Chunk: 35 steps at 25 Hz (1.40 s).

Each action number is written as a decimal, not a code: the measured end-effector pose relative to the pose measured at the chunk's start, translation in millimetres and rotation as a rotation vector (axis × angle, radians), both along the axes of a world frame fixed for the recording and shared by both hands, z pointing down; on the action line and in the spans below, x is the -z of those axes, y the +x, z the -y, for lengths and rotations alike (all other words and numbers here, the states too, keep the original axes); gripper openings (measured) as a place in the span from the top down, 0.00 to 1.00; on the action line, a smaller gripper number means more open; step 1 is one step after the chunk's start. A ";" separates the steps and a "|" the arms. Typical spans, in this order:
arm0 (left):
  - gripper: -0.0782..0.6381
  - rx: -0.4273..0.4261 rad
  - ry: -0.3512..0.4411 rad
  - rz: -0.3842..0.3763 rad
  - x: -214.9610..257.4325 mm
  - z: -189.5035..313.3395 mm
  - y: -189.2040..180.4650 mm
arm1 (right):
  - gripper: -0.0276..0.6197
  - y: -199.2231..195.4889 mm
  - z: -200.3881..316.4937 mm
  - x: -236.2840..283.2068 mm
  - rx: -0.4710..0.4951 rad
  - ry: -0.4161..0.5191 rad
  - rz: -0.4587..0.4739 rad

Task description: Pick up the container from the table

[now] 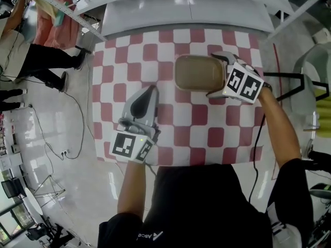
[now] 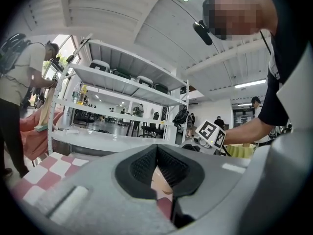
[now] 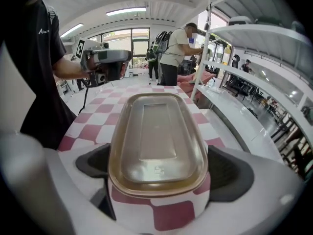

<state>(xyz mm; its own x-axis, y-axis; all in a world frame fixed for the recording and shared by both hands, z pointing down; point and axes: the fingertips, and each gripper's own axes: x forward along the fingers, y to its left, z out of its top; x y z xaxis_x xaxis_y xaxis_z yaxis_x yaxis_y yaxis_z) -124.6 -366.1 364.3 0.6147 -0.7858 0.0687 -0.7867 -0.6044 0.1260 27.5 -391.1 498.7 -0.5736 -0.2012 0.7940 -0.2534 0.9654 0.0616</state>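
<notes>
A tan container (image 1: pixel 199 72) with a clear lid lies on the red and white checked table (image 1: pixel 170 130), towards the far right. My right gripper (image 1: pixel 214 74) reaches in from the right with one jaw on each side of it. In the right gripper view the dark pads (image 3: pixel 93 161) touch both sides of the container (image 3: pixel 156 136), so my right gripper (image 3: pixel 156 166) is shut on it. I cannot tell whether it is off the cloth. My left gripper (image 1: pixel 149 90) is shut and holds nothing, nearer me and left of the container; its jaws (image 2: pixel 156 153) meet.
A white counter (image 1: pixel 186 12) runs along the table's far edge, with a white shelf rack (image 2: pixel 122 82) above it. People stand on the floor to the left (image 1: pixel 31 56). Cables trail on the floor (image 1: pixel 67 138). The table's near edge lies close to my body.
</notes>
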 end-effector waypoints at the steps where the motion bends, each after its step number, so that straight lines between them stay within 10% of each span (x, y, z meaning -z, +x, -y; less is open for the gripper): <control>1: 0.88 -0.001 0.002 -0.002 2.2 -1.7 0.7 | 0.04 -0.7 -3.7 8.8 0.004 0.015 0.005; 35: 0.88 -0.027 0.097 -0.036 55.6 -62.8 18.2 | 0.04 23.5 -82.7 78.6 -0.020 0.158 -0.034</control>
